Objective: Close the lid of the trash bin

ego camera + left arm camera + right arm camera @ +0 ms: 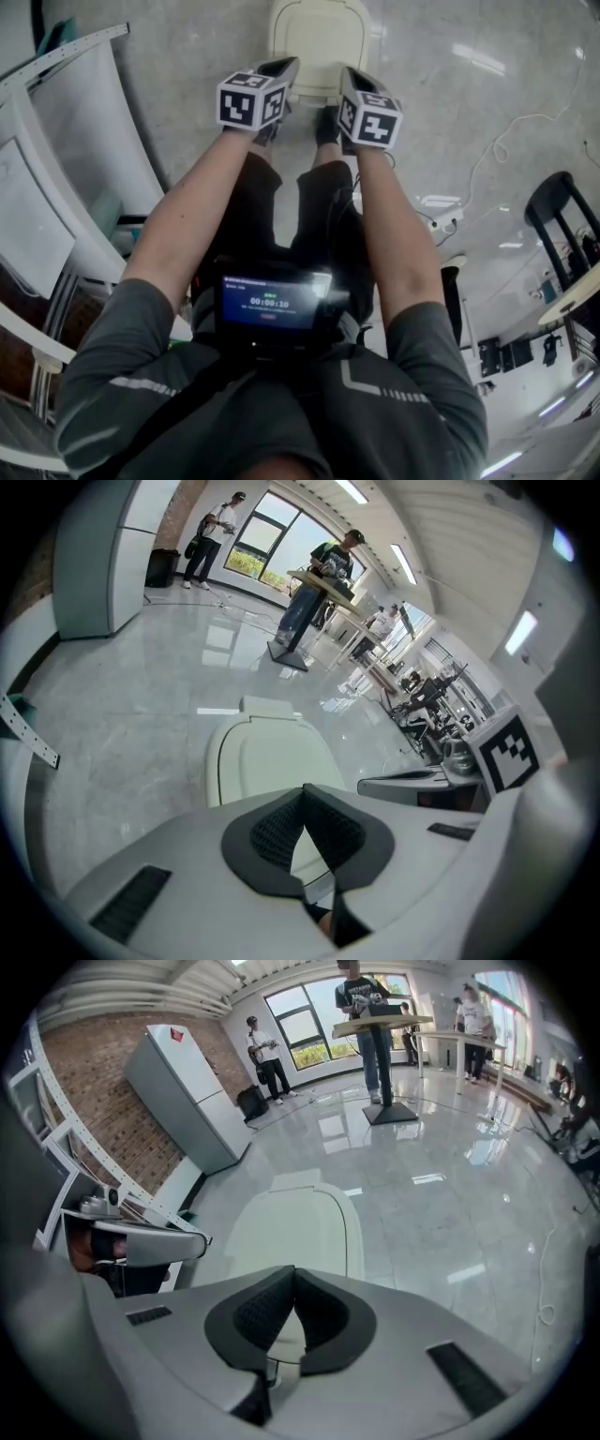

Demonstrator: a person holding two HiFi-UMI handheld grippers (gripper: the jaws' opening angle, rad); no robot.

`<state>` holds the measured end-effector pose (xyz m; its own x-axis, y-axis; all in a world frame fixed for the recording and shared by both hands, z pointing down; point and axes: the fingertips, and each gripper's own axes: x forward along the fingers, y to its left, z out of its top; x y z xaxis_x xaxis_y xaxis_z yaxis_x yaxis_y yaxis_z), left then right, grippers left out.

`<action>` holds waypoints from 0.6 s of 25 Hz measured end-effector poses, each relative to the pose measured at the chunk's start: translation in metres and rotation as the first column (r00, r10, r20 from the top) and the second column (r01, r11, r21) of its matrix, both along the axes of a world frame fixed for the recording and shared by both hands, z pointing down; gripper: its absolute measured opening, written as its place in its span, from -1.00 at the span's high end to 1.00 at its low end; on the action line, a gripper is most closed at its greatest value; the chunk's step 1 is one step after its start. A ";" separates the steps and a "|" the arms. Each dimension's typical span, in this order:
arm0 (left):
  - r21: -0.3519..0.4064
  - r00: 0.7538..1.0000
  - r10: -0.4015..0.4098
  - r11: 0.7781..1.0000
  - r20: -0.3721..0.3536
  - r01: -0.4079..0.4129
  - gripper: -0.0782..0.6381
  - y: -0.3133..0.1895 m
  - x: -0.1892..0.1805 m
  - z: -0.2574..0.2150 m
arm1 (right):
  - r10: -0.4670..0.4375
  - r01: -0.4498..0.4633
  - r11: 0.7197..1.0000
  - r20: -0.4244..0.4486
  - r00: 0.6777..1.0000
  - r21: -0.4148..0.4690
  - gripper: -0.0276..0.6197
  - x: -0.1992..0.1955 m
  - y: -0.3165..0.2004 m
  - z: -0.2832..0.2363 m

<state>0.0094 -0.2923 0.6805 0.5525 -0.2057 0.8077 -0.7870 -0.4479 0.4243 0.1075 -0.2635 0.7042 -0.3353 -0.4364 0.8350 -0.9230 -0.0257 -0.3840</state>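
Lid (317, 42) cream, smooth, rounded; left gripper (303, 789), right gripper (292, 1271) jaws pinched together, empty

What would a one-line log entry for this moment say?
trash bin: lid looks shut | left gripper: shut, empty, by bin's near edge | right gripper: shut, empty, by bin's near edge

The trash bin (317, 42) is cut off by the head view's top edge, its near rim lies behind the left gripper (281, 67) and right gripper (354, 75), and each gripper view hides its near end behind that gripper's body.
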 end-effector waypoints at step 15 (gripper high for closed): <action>0.301 0.964 0.044 0.953 -0.261 0.038 0.78 -0.082 0.042 -0.092 | 0.001 0.019 0.904 -0.048 0.999 0.427 0.89 0.044 -0.101 -0.127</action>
